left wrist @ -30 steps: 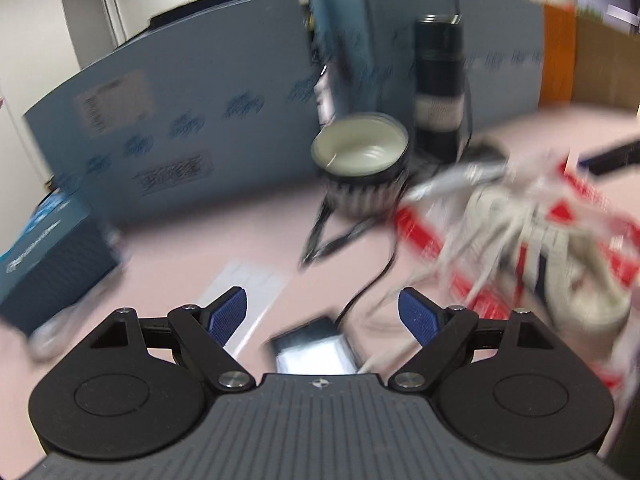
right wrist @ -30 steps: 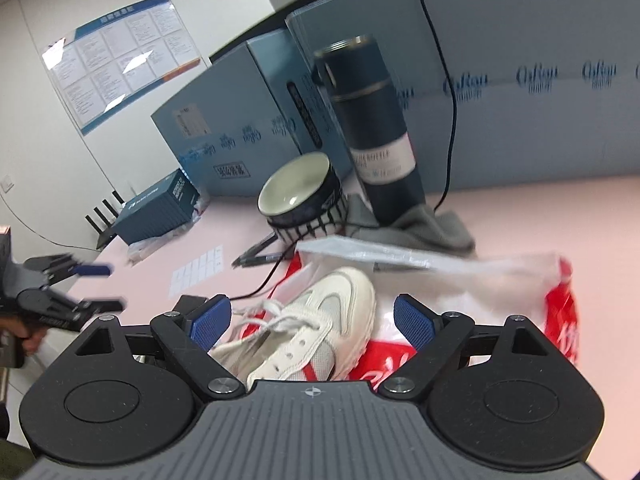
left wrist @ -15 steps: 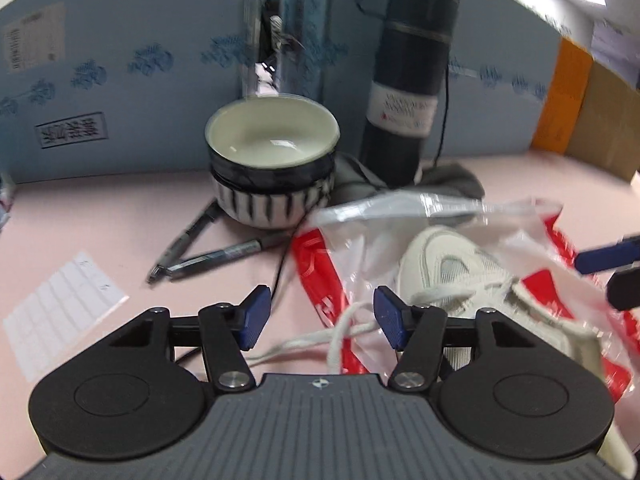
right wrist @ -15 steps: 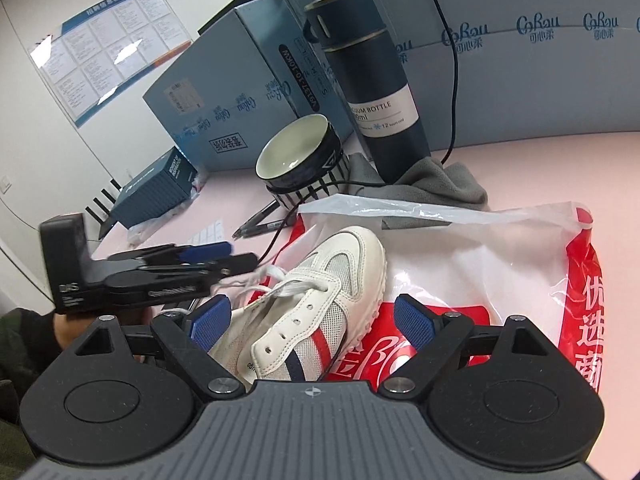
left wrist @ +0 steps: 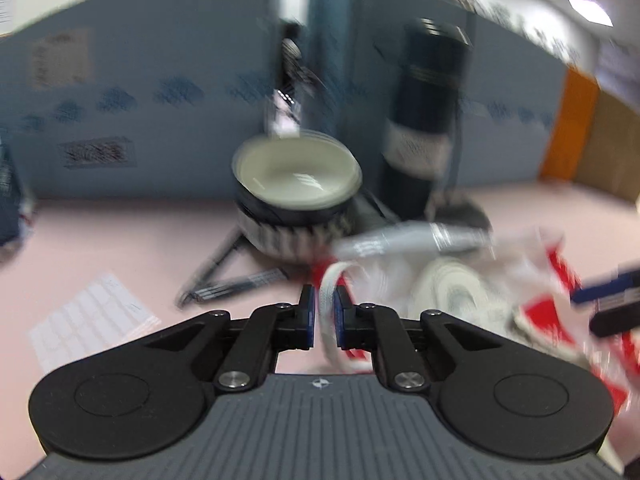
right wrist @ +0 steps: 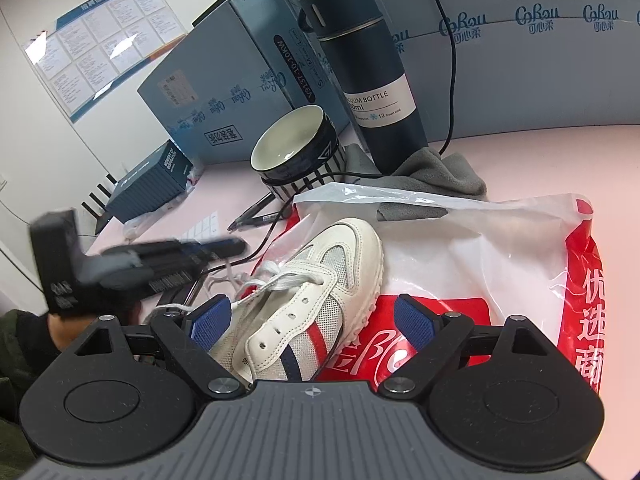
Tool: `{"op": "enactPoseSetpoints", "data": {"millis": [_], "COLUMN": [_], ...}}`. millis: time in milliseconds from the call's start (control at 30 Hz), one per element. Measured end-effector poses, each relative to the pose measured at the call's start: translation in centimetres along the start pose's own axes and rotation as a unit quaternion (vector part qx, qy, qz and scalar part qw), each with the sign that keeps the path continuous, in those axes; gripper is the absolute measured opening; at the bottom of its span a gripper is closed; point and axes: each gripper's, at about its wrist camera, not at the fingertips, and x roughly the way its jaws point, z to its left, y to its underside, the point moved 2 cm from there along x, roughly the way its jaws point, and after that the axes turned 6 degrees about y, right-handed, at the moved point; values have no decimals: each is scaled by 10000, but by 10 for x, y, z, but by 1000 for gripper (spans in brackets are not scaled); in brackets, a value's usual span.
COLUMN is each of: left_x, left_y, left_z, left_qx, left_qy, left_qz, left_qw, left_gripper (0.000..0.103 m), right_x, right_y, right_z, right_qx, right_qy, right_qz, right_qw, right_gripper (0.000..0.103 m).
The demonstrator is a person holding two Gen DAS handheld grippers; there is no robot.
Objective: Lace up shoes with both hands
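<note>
A white sneaker [right wrist: 320,280] with red and blue stripes lies on a red and white plastic bag [right wrist: 480,264]; it is blurred in the left wrist view [left wrist: 452,292]. Its white shoelace [left wrist: 325,292] runs up between the blue pads of my left gripper [left wrist: 324,316], whose jaws are closing and pinch the lace. From the right wrist view the left gripper [right wrist: 224,245] reaches in at the shoe's left side, near the loose lace ends. My right gripper [right wrist: 312,322] hangs open over the heel end of the sneaker, touching nothing.
Behind the shoe stand a striped bowl [right wrist: 294,148], a dark vacuum bottle [right wrist: 372,80] on a grey cloth [right wrist: 440,172], pens [right wrist: 260,212] and a black cable. Blue cartons [right wrist: 224,92] wall the back; a small dark box [right wrist: 152,184] sits left.
My left gripper swung in toward the shoe and dropped lower, and its jaws went from wide apart to nearly together on the lace. The right gripper stayed open and barely moved.
</note>
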Motion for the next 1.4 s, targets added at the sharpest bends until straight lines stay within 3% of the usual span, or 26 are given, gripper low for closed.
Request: {"op": "enactPoseSetpoints", "data": {"millis": [167,267,367,433,500,567,633,800,933,1200,1300,1367,1400], "left_x": [-39,-62,-79,-80,-68,-48,-28,20,49,64,63,62,62], "left_y": [-40,-58,-65,-65,-58,-43,-25,5,16,25,25,25,25], "left_z": [40,67,87,90,81,64,48,26,27,23,22,22,22], "left_qx": [-188,-453,-698,-781,-752,-615,-615,-841,-988,-920,-922,-924,-954], "left_qy": [-701,-1191,-1526,-1420,-1084,-777,-760,-894,-1210,-1548,-1582,-1535,-1492], "left_qz": [-824,-1252,-1432,-1273,-850,-385,-87,346,628,815,780,760,752], "left_qw": [9940,9839,9754,9785,9876,9943,9952,9918,9857,9803,9800,9809,9813], "left_gripper": [8,8,8,9,15,37,44,44,44,44,35,11,7], "right_x": [0,-1,-3,-3,-3,-1,0,-2,-3,0,1,1,1], "right_y": [0,0,0,0,1,0,1,2,2,2,2,2,2], "right_z": [2,3,2,1,0,0,0,0,-3,-5,-6,-5,-5], "right_qx": [-27,-39,-8,26,64,99,101,71,120,188,202,195,193], "right_qy": [-54,-90,-102,-104,-120,-137,-160,-147,-95,-91,-102,-114,-118], "right_qz": [-19,-33,-70,-89,-97,-81,-47,-53,-62,-44,-12,-3,-6], "right_qw": [10000,9999,9999,9999,9999,9998,9998,9999,9999,9998,9997,9997,9997], "right_gripper": [88,88,88,88,88,88,88,88,88,88,88,88,88]}}
